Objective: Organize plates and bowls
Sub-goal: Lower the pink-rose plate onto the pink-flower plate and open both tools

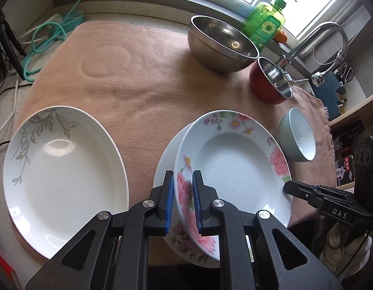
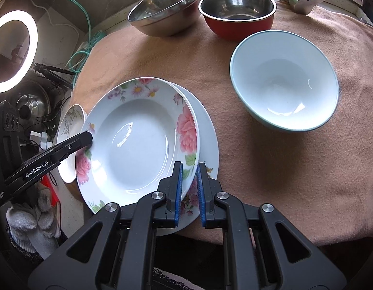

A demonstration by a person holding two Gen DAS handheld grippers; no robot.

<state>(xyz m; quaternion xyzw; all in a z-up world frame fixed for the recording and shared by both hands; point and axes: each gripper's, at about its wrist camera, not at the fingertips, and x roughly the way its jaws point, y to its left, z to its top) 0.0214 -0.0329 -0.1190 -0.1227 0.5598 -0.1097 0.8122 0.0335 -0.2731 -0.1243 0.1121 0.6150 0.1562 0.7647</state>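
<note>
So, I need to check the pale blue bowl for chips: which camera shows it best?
The right wrist view: the pale blue bowl sits large and unobstructed, its whole rim and inside visible. In the left wrist view it is small, near the right edge.

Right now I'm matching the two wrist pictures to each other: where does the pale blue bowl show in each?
Left wrist view: the pale blue bowl sits at the right edge of the pink cloth, right of the flowered plate.
Right wrist view: the bowl is large, upper right of centre.
Shared landmark: the red bowl, just behind it.
</note>
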